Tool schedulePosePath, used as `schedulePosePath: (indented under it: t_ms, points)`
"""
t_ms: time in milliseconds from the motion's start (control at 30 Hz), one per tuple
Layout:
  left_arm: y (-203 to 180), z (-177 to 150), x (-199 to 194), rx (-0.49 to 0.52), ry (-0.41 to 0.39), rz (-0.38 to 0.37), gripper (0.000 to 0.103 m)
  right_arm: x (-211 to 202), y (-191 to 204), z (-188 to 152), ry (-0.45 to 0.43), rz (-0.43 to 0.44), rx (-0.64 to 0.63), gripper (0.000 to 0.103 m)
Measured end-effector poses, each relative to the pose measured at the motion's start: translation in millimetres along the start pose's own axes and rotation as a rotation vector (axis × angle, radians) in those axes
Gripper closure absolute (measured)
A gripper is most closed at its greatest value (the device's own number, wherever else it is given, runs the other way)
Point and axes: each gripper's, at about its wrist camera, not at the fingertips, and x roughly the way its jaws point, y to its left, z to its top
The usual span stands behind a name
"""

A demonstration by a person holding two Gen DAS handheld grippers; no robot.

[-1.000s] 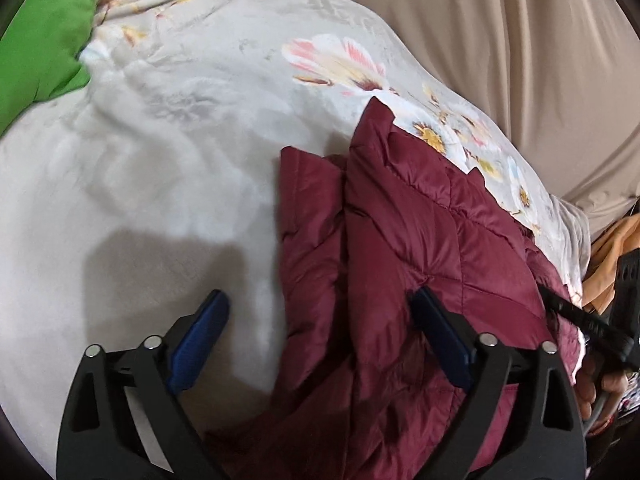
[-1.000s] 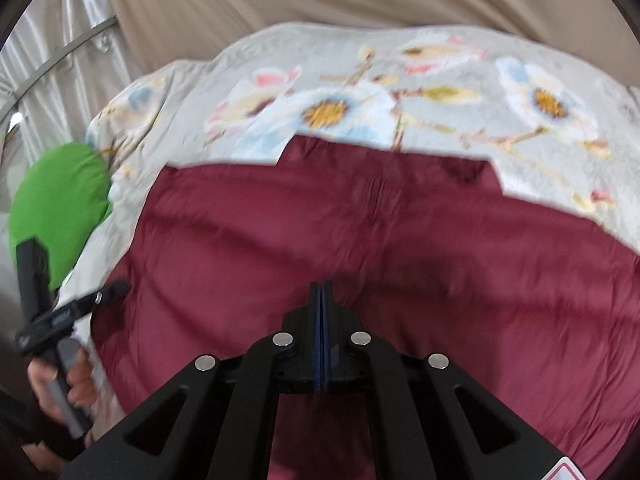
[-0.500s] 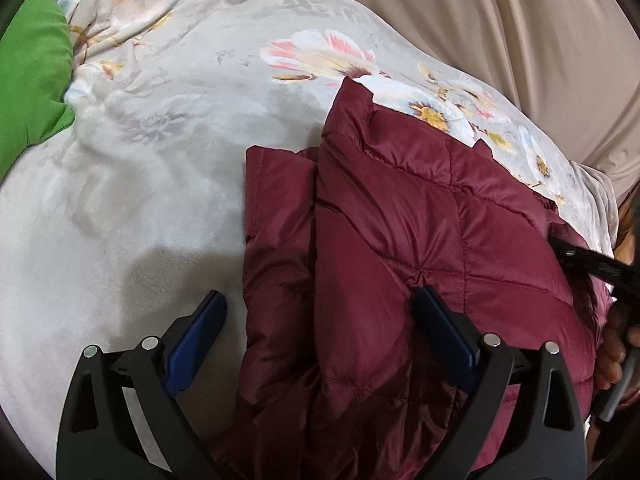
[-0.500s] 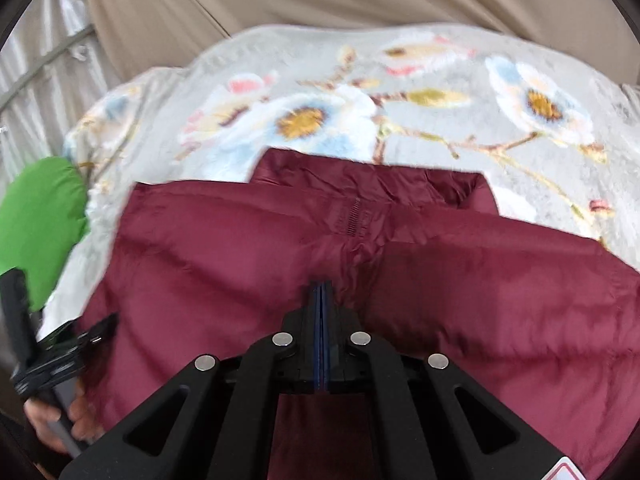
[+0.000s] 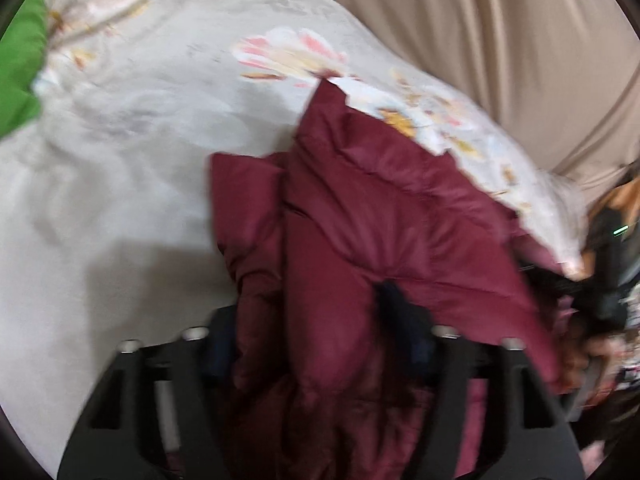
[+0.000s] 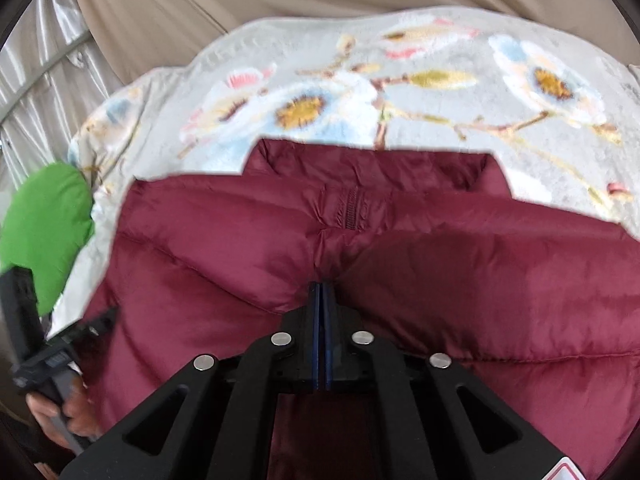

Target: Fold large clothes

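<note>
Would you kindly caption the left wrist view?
Left gripper closing around a maroon puffer jacket on a floral blanket.

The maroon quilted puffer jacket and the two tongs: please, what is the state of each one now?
Maroon quilted puffer jacket: lying on the floral blanket, zipper closed, side fold bunched up.
Left tongs: closing, jacket fold between the pads.
Right tongs: shut, pinching the jacket at its zipper seam.
Green cushion: lying beside the blanket.

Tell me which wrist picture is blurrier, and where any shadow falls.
Left wrist view: motion blur smears the maroon jacket and closing left gripper; a soft shadow darkens the blanket beside it. Right wrist view: sharper, fisheye-curved, edges slightly soft.
</note>
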Motion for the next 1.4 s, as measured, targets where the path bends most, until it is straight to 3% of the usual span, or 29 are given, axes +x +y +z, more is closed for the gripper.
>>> schedulePosePath:
  t_ms: [133,400,533,667,767,900,1033,1167,1267,1400]
  points:
    - [-10,6,-12,0.006,-0.014,-0.081,0.087,6,-1,0,0.006,0.018,-0.012,0.103]
    - [-97,20,-76,0.204,-0.162,-0.276,0.092,13,0,-2,-0.004,0.046,-0.021,0.103]
    - [-152,23,-83,0.309,-0.155,-0.38,0.093,14,-1,-2,-0.007,0.077,-0.019,0.103]
    - [-207,19,-63,0.405,-0.124,-0.41,0.093,12,-9,-2,-0.011,0.136,0.006,0.103]
    - [-232,16,-54,0.435,-0.108,-0.432,0.093,-5,-27,-4,-0.014,0.191,0.1,0.103]
    - [-240,12,-58,0.444,-0.112,-0.426,0.093,-64,-41,-25,-0.058,0.181,0.102,0.099]
    - [-238,11,-61,0.436,-0.116,-0.41,0.093,-101,-46,-74,-0.037,0.296,0.114,0.099]
    - [-247,4,-66,0.445,-0.127,-0.39,0.093,-88,-27,-110,0.041,0.397,0.085,0.102]
    - [-255,0,-65,0.453,-0.117,-0.382,0.093,-67,-11,-118,0.077,0.366,0.033,0.101]
    - [-271,-11,-60,0.491,-0.089,-0.376,0.093,-50,-17,-118,0.113,0.415,0.066,0.101]
